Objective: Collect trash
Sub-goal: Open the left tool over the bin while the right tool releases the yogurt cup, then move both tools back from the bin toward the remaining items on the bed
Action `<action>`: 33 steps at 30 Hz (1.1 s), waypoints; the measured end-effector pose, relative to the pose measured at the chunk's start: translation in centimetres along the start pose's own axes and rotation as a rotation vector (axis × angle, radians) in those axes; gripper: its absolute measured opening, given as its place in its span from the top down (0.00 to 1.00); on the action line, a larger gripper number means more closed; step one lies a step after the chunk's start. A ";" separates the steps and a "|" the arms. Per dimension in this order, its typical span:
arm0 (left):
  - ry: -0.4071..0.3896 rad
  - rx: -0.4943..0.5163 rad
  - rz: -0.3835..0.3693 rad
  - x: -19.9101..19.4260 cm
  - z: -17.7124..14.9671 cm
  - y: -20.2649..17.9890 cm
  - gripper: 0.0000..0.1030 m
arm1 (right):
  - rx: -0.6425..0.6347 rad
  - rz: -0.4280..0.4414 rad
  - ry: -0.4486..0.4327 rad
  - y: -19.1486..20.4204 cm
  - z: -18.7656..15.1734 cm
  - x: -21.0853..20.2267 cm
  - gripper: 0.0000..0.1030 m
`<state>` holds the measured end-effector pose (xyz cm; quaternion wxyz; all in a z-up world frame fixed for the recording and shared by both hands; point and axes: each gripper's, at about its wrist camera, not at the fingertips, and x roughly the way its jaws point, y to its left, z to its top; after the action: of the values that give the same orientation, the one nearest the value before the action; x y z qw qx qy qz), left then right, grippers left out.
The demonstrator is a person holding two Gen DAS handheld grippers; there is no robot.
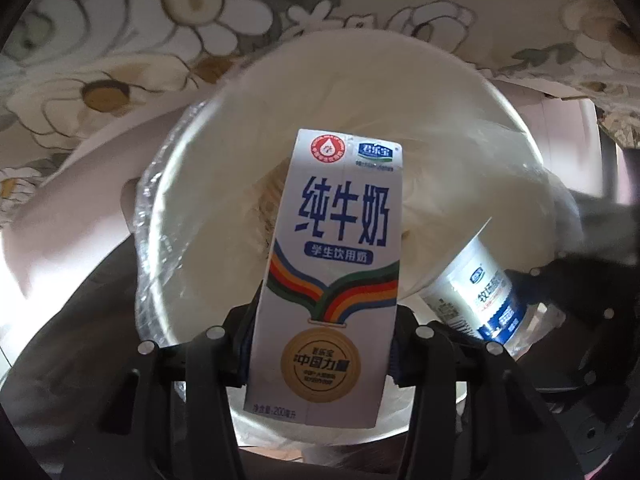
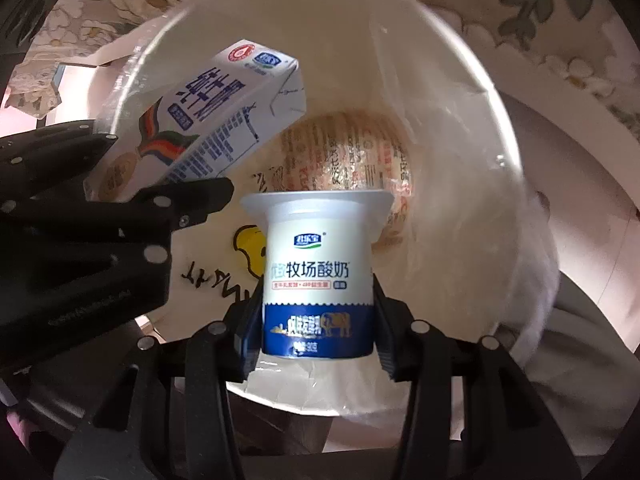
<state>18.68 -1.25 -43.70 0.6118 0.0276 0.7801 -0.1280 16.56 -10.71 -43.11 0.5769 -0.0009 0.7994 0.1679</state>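
Left gripper clamped on milk carton: white, blue lettering, rainbow stripes, gold seal. Carton hangs over open bin, white, clear liner. Right gripper clamped on yogurt cup: white top, navy band, flared rim, also over bin. One carton, one cup, one bin. Only right view shows printed wrapper at bin bottom. Flowered cloth beyond.

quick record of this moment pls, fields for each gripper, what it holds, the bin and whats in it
left gripper: shut on milk carton
right gripper: shut on yogurt cup
position: both items held above the bin's opening
bin: white, round, clear plastic liner
bin contents: printed wrapper at the bottom
surroundings: floral cloth beside the bin
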 end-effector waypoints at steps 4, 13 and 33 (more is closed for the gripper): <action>0.029 -0.012 -0.011 1.1 0.4 0.3 0.51 | 0.003 0.000 0.020 -0.1 0.3 0.7 0.54; 0.054 -0.031 -0.006 2.3 1.0 0.6 0.36 | 0.005 -0.014 0.057 0.2 0.8 2.1 0.45; -0.176 0.053 0.106 -8.1 -2.4 -1.1 0.35 | -0.059 -0.023 -0.115 0.9 -2.1 -5.1 0.44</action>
<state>18.25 -0.79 -35.16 0.6828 0.0737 0.7172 -0.1183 16.19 -11.38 -37.54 0.6235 -0.0172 0.7596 0.1844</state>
